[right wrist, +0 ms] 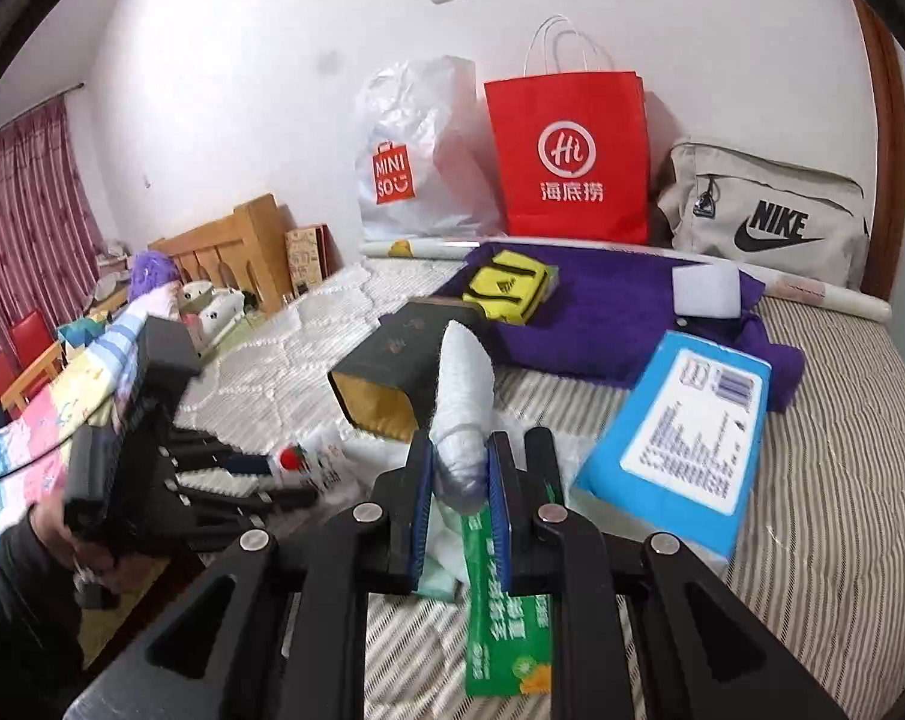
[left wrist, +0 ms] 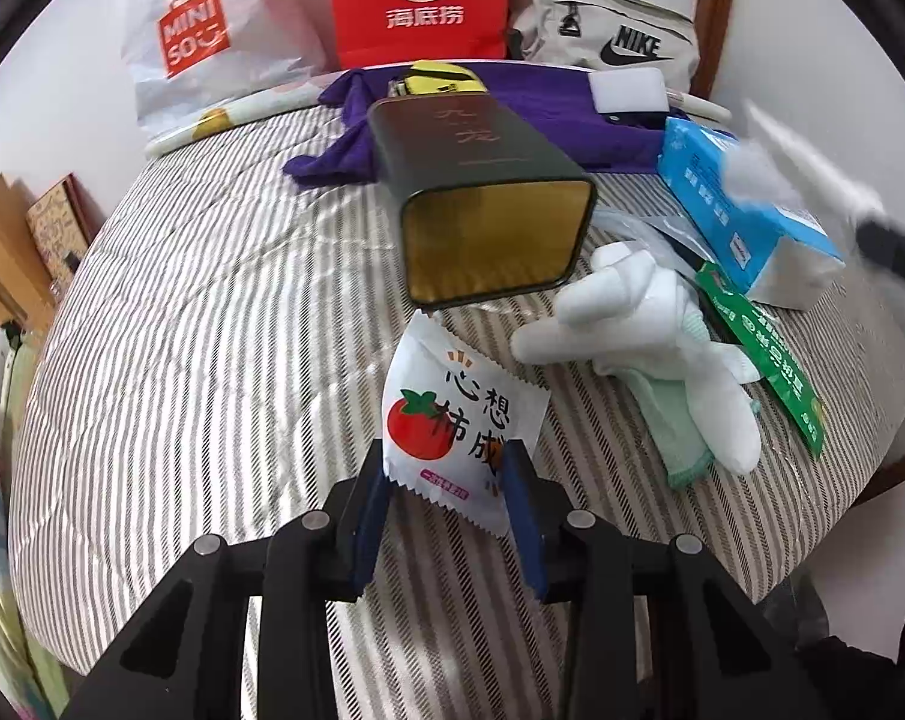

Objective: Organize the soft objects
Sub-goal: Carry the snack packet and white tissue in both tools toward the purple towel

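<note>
Left tool [left wrist: 446, 468] clamped on sachet [left wrist: 452, 420], right tool [right wrist: 460, 468] clamped on white roll [right wrist: 464, 384], tin [left wrist: 488, 204] mouth just ahead

We are viewing 2 held soft items above a striped bed. A white sachet [left wrist: 461, 426], printed with a red persimmon and black characters, is standing tilted between the left gripper's [left wrist: 449, 516] blue pads. A rolled white item in clear plastic [right wrist: 461, 414] is pointing upward, pinched by the right gripper [right wrist: 460, 516]. White and pale-green socks [left wrist: 662, 354] are lying crumpled beside a dark tin [left wrist: 482, 192] that is lying on its side, mouth open.
</note>
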### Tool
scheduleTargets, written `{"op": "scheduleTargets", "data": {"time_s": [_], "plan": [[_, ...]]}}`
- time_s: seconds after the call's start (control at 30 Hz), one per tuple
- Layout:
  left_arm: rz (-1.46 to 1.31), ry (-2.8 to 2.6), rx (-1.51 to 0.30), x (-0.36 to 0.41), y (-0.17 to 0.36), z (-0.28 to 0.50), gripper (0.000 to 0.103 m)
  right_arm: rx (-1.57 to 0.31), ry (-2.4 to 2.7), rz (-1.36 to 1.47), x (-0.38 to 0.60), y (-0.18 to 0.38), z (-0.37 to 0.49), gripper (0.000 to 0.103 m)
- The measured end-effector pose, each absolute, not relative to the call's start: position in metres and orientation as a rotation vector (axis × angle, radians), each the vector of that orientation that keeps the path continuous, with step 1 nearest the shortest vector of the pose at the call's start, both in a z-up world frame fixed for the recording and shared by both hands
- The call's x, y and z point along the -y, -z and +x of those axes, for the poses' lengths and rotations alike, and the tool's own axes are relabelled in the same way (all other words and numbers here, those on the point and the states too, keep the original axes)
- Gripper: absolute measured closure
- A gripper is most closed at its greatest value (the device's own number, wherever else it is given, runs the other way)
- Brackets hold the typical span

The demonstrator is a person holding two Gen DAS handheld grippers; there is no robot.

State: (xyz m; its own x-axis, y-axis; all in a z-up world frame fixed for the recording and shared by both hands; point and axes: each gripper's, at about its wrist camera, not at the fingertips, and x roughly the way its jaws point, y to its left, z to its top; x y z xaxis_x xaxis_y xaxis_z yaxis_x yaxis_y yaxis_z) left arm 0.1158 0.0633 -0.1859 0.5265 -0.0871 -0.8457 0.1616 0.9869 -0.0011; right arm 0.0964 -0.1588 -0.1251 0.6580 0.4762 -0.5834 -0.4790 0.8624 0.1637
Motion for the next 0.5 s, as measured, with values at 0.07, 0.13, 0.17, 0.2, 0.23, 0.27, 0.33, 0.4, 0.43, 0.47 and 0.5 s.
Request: {"op": "scheduleTargets", "data": {"time_s": [0.07,0.13,0.17,0.2,0.23,0.27,0.33,0.4,0.43,0.47,0.5], "plan": [[0.045,0.154,-1.017,-0.068,0.186,0.113,0.068,-0.690,-0.517,-0.014,0.167,0.136,0.091,0.086],[0.026,0.164,-1.023,-0.070,0.187,0.112,0.066,-0.734,-0.502,-0.014,0.178,0.149,0.084,0.086],[0.021,0.171,-1.018,-0.071,0.187,0.112,0.060,-0.749,-0.492,-0.016,0.183,0.154,0.080,0.086],[0.019,0.184,-1.021,-0.070,0.188,0.112,0.055,-0.757,-0.479,-0.020,0.188,0.157,0.074,0.086],[0.018,0.197,-1.029,-0.069,0.189,0.113,0.049,-0.760,-0.472,-0.022,0.193,0.159,0.070,0.086],[0.018,0.203,-1.026,-0.068,0.189,0.113,0.046,-0.765,-0.462,-0.025,0.198,0.160,0.065,0.086],[0.028,0.205,-1.025,-0.064,0.190,0.115,0.042,-0.775,-0.429,-0.031,0.206,0.163,0.062,0.086],[0.055,0.189,-1.020,-0.058,0.191,0.117,0.040,-0.787,-0.393,-0.024,0.216,0.168,0.060,0.086],[0.075,0.182,-1.017,-0.055,0.192,0.118,0.039,-0.792,-0.377,-0.015,0.220,0.171,0.061,0.086],[0.095,0.172,-1.012,-0.051,0.192,0.119,0.038,-0.801,-0.357,-0.007,0.224,0.174,0.062,0.086],[0.108,0.165,-1.005,-0.048,0.193,0.118,0.038,-0.811,-0.334,-0.001,0.228,0.178,0.064,0.086]]}}
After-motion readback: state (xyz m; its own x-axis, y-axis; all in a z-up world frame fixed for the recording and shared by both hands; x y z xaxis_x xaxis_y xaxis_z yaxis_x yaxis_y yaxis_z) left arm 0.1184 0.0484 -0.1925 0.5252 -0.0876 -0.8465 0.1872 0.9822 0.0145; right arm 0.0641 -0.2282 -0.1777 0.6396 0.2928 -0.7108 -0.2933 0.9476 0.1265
